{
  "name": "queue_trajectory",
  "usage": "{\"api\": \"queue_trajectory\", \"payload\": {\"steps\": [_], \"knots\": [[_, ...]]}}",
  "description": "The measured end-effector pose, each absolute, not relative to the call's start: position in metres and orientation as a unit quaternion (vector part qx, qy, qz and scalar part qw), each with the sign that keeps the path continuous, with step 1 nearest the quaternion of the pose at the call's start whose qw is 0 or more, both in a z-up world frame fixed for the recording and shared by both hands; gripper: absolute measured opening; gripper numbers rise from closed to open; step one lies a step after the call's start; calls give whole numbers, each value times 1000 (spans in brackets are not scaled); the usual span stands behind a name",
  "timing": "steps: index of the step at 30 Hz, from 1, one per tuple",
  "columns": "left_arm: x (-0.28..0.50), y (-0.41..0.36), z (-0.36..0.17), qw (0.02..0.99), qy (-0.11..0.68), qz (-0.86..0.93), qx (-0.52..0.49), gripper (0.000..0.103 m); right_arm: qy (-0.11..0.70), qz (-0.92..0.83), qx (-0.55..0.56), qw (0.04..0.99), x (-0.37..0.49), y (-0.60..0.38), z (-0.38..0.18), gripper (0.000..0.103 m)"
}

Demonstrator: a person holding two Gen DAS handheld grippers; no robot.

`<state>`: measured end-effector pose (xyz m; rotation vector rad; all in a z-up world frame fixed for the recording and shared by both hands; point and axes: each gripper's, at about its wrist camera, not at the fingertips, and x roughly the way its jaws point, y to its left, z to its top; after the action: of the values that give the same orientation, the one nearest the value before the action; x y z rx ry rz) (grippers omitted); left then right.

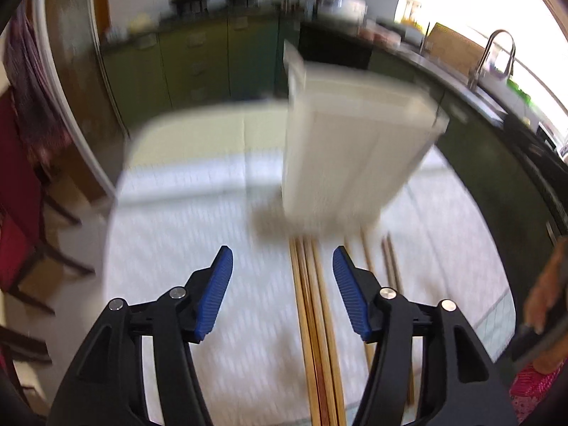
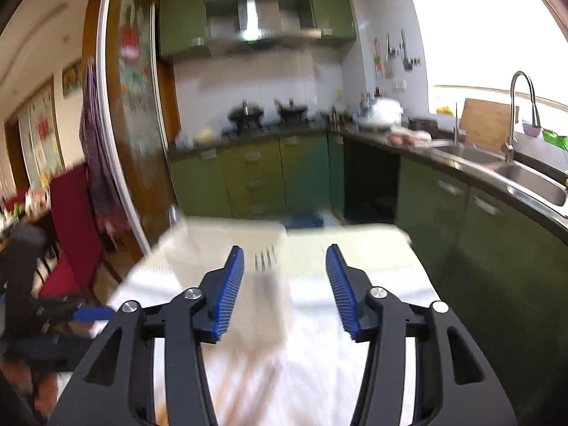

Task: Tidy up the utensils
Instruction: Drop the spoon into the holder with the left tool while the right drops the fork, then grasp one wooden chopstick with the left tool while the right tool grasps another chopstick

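1. The left tongs point(image 1: 283, 259) stand apart with nothing between the blue pads point(image 1: 216, 291); they hang over a white cloth point(image 1: 184, 248) spread on the bench point(image 1: 198, 135).
2. A bundle of wooden chopsticks point(image 1: 316, 319) lies flat on the cloth below the gap of the left tongs, nearer the right pad. Their long axis runs straight away from the left wrist camera, from the bottom edge of the view up toward a container.
3. A few more sticks point(image 1: 390, 266) lie just to the right of the bundle, roughly parallel to it; motion blur hides what kind they are.
4. A tall cream-white container point(image 1: 355, 149) stands on the cloth at the far ends of the chopsticks. In the left view it looks tilted, its top leaning right, though the fisheye and blur make that uncertain.
5. The right tongs point(image 2: 285, 266) also stand apart, pads point(image 2: 230, 291) empty.
6. In the right view a fork point(image 2: 264, 261) stands in the container point(image 2: 227, 245), tines up, long axis near upright.
7. Blurred chopsticks point(image 2: 248, 372) lie on the cloth in front of that container, pointing toward it.
8. A person's hand point(image 1: 545, 291) shows at the right edge of the left view.
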<state>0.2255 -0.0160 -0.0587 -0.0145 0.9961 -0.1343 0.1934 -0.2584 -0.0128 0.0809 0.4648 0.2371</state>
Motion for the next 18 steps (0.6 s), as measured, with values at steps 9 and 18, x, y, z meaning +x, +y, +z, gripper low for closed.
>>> {"api": "queue_trajectory", "payload": {"steps": [9, 18], "knots": [[240, -26, -128, 819, 570, -65, 5, 34, 328, 79, 40, 940, 161, -313, -62, 50], [242, -37, -140, 808, 585, -73, 9, 28, 352, 81, 38, 932, 171, -314, -73, 50]]}}
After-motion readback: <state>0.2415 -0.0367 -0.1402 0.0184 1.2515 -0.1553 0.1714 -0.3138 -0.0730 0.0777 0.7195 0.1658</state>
